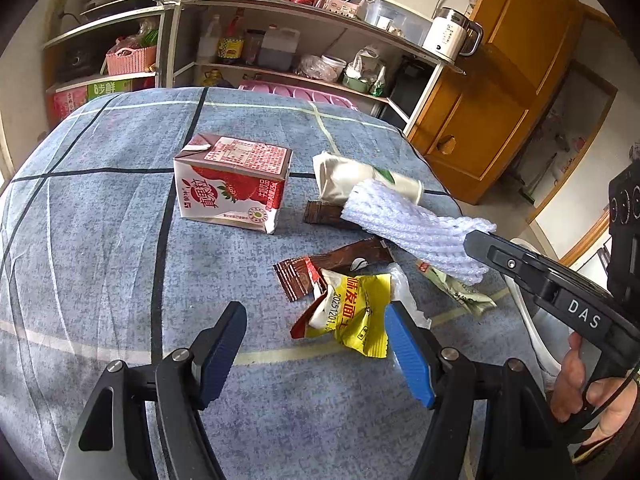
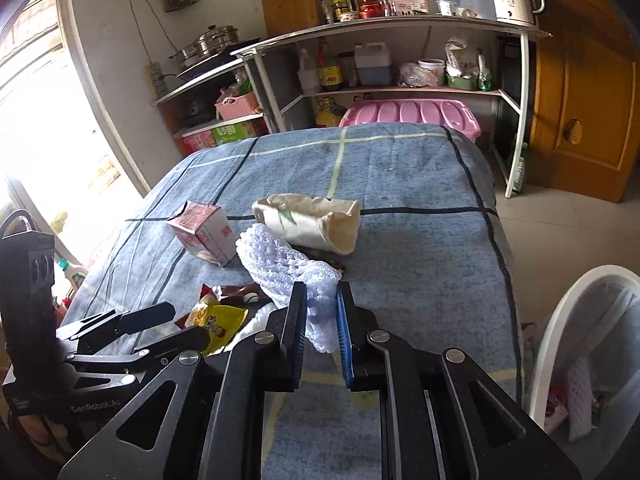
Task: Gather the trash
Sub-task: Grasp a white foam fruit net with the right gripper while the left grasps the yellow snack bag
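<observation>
Trash lies on a blue checked cloth. My right gripper is shut on one end of a white foam net sleeve, whose other end rests on the cloth. In the left wrist view the same sleeve runs to the right gripper. My left gripper stands open just above a crumpled yellow wrapper, with nothing held. Brown wrappers lie beside it. A strawberry milk carton and a crushed paper cup lie further back.
A white bin with trash inside stands at the cloth's right edge. A green wrapper lies under the foam sleeve. Behind the table are shelves with bottles and pots, a pink lid and a wooden door.
</observation>
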`<state>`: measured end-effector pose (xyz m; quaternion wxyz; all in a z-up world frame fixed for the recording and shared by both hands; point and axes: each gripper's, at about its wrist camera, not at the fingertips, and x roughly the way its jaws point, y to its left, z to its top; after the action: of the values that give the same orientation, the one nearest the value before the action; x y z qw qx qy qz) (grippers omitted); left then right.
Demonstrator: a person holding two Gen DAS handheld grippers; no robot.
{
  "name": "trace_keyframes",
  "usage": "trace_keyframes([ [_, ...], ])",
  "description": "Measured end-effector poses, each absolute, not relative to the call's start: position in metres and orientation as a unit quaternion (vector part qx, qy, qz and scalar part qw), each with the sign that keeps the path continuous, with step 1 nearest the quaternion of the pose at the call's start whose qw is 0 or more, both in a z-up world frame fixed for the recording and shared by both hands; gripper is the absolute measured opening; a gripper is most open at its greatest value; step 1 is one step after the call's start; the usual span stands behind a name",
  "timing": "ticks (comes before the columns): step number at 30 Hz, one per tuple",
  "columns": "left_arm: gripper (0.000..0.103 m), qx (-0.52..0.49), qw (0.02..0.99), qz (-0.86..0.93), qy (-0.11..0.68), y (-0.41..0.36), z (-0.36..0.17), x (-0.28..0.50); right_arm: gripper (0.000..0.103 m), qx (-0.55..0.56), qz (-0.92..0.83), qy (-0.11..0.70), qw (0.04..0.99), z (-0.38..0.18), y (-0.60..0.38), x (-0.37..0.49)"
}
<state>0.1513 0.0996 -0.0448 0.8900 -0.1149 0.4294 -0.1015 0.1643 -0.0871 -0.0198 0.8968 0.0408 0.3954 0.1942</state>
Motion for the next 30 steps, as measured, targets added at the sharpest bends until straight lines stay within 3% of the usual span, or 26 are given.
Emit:
trace_keyframes([
  [8,0.071,-0.098,0.885,-0.091,0.446,0.090,-0.053,0.162,0.015,0.068,0.191,0.382,0.902,-0.011,-0.107,0.152],
  [14,0.048,-0.087,0.885,-0.092,0.448,0.083,-0.053,0.161,0.015,0.095,0.197,0.374,0.901,-0.007,-0.116,0.146],
  [16,0.036,-0.088,0.885,-0.096,0.447,0.081,-0.052,0.159,0.015,0.098,0.197,0.372,0.902,-0.006,-0.118,0.144],
  [30,0.035,-0.078,0.899,-0.104,0.419,0.071,-0.020,0.133,0.015,0.099,0.184,0.354,0.912,0.002,-0.136,0.125],
])
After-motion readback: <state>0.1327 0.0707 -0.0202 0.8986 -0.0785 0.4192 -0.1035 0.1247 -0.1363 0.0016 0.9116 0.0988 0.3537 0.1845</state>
